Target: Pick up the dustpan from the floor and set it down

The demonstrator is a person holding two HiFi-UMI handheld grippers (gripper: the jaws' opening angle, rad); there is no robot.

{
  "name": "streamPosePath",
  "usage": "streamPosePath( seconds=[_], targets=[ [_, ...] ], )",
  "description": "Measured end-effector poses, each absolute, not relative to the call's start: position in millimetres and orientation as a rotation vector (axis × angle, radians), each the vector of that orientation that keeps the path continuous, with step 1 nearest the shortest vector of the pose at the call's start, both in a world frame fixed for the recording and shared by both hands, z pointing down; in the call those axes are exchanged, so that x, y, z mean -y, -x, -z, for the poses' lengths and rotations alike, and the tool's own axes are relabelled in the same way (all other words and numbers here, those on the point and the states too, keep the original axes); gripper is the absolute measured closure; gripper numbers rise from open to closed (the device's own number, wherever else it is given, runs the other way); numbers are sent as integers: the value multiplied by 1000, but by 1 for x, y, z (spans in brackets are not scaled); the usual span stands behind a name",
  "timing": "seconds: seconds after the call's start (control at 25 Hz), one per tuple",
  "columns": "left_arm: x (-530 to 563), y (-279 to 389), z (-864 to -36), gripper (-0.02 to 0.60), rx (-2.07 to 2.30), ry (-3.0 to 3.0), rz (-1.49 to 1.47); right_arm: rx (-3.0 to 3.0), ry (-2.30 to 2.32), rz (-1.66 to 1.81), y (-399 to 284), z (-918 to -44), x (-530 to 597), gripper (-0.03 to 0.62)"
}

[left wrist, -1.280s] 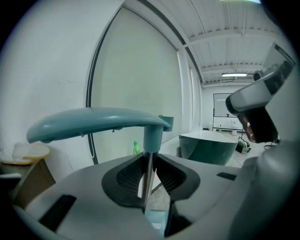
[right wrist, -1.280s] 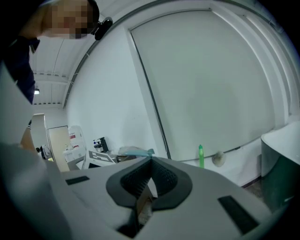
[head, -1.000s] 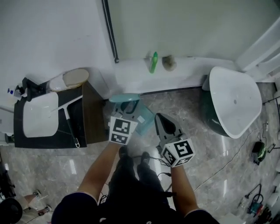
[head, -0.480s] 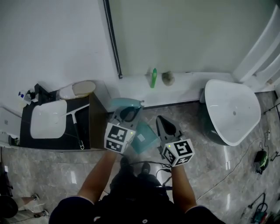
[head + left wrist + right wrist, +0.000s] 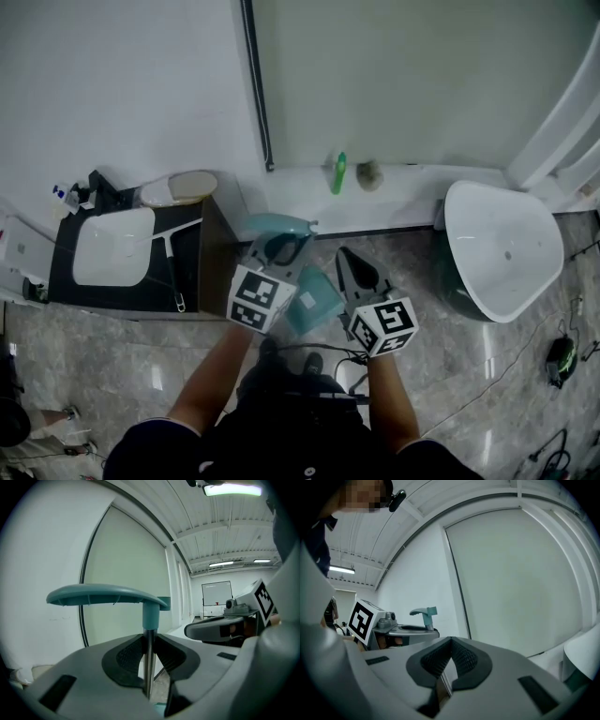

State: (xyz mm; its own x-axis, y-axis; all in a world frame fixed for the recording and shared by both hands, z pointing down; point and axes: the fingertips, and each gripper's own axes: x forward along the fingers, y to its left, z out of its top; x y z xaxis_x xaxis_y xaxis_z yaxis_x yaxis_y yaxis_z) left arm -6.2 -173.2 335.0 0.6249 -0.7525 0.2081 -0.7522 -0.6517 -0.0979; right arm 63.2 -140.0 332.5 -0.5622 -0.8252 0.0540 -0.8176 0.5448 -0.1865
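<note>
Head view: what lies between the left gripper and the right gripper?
The dustpan: its teal pan shows in the head view between the left gripper, which grips its rod, and the right gripper.

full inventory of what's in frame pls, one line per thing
dustpan: 1, teal, in the air, rod clamped in left gripper
counter: 1, black, left
basin: 1, white, set in counter
squeegee: 1, white and black, on counter
ledge: 1, white, centre
bottle: 1, green, on ledge
tub: 1, white with dark green outside, right
pipe: 1, black, vertical, top centre
left gripper: 1, grey, shut on dustpan rod
right gripper: 1, grey, shut, empty, beside dustpan
</note>
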Motion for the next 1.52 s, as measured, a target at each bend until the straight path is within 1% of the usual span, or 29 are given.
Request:
streamPosePath(
  seconds=[0.48, 0.88, 1.16, 1.52],
  targets=[
    [174, 6, -336, 482, -1324, 2829, 358, -2717, 1451, 307, -64, -333, 139, 588],
    [181, 6, -361, 482, -1339, 2840, 404, -2703, 1476, 358, -70, -349, 140, 588],
    [194, 10, -409, 482, -1367, 2862, 469, -2704, 1517, 430, -76, -379, 146, 588],
    [230, 15, -497, 482, -1423, 2902, 536, -2754, 1587, 583, -74, -446, 167, 588]
  ],
)
